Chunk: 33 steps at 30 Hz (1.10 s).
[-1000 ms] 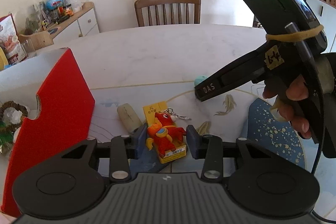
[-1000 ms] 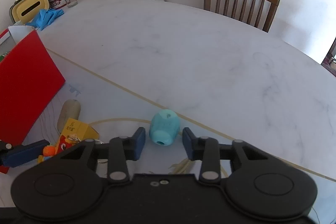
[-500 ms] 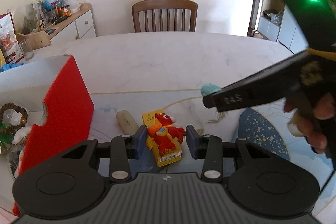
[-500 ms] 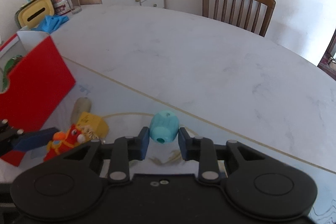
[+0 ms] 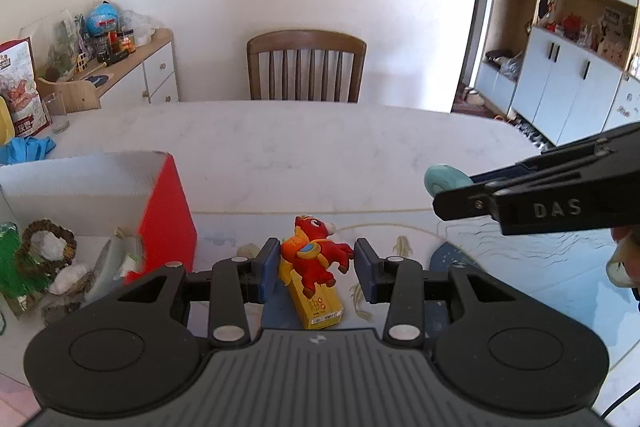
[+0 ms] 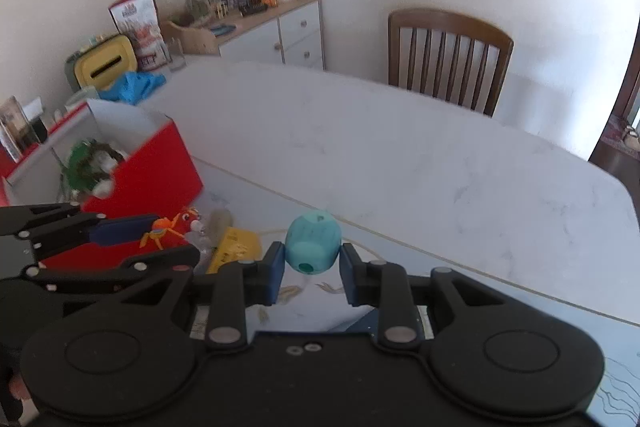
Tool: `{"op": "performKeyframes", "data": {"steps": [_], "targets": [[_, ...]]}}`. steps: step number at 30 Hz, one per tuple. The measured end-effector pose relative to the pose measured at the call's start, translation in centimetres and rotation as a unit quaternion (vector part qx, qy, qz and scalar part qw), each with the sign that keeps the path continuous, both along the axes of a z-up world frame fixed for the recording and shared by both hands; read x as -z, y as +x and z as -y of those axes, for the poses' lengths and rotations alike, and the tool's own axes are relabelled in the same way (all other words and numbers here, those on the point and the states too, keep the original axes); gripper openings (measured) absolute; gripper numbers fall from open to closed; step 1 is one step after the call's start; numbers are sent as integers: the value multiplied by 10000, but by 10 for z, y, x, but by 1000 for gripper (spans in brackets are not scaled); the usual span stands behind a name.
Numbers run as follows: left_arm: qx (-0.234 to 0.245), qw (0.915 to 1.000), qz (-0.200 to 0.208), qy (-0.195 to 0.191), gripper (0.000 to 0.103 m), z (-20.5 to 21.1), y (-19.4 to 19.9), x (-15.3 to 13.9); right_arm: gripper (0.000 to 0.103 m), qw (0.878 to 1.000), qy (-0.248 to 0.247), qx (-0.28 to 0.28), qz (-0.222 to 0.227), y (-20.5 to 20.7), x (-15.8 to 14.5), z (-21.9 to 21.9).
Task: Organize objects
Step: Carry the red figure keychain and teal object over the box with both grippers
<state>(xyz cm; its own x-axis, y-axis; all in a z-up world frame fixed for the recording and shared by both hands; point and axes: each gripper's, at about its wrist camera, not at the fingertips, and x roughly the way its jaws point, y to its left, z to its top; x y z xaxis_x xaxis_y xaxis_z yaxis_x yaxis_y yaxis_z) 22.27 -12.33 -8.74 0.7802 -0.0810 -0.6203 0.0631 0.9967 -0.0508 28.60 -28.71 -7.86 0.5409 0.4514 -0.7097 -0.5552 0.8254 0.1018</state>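
Left gripper (image 5: pixel 314 264) jaws pinch a red horse keychain toy (image 5: pixel 316 254); right gripper (image 6: pixel 312 271) jaws clamp a teal, seemingly egg-shaped toy (image 6: pixel 313 242) above the table (image 6: pixel 400 155).

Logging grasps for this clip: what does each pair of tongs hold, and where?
Left tongs: red toy horse keychain, pinched at its sides. Right tongs: teal egg-shaped plastic object, gripped across its lower sides.
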Motion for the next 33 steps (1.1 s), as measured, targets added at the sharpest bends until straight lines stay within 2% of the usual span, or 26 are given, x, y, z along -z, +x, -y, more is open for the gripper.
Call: {"op": "performKeyframes", "data": {"steps": [9,18,27,33], "targets": [[91,9997,118,-182,39,-40,-19,-40,28,9996,31,-136,243,-32,-36,-20],[-34,9997,137,-177,39,-106,-35,-64,28,9983,113,-406,395,-55,-58,-75],[-179,9996,221,-80,39,-175,-43,-76,28,9968,90,-659,451,-63,-61,-136],[-127,9998,110,56,39,-210,-42,-74,28,9962,69,-775,388,-60,-56,-170]]}}
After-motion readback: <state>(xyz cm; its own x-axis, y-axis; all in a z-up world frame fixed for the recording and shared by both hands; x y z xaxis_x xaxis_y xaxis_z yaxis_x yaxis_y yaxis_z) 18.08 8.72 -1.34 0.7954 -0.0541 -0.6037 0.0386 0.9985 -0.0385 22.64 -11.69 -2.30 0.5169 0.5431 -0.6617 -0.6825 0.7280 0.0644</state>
